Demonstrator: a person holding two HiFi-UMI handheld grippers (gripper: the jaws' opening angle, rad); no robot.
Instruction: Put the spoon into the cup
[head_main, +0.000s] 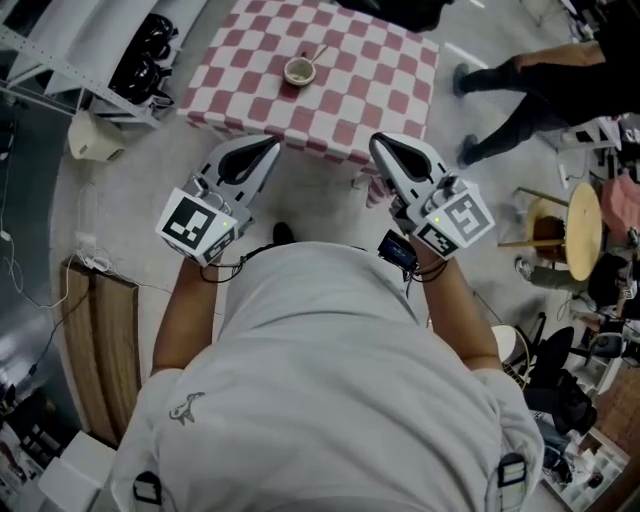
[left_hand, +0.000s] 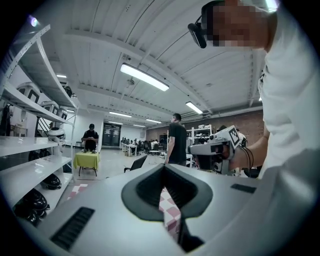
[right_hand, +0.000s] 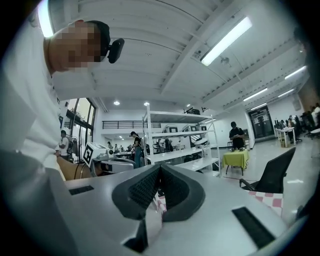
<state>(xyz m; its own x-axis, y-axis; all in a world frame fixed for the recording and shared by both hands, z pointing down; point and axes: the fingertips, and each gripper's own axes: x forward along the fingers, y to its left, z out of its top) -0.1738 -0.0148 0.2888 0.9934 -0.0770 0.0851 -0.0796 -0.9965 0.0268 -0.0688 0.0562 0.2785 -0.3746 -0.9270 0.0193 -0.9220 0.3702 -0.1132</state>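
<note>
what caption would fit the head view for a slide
Claws shut and empty, left gripper and right gripper held short of the checkered table bearing the cup and spoon

Left gripper (head_main: 268, 148) and right gripper (head_main: 381, 146) hover side by side, jaws closed on nothing.

Small pale cup (head_main: 299, 71) upright, thin spoon (head_main: 318, 52) slanting from its rim

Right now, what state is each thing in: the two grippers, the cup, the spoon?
Left gripper: shut, empty.
Right gripper: shut, empty.
Cup: upright on the checked table.
Spoon: at the cup's rim; too small to tell whether it is in the cup or beside it.
</note>
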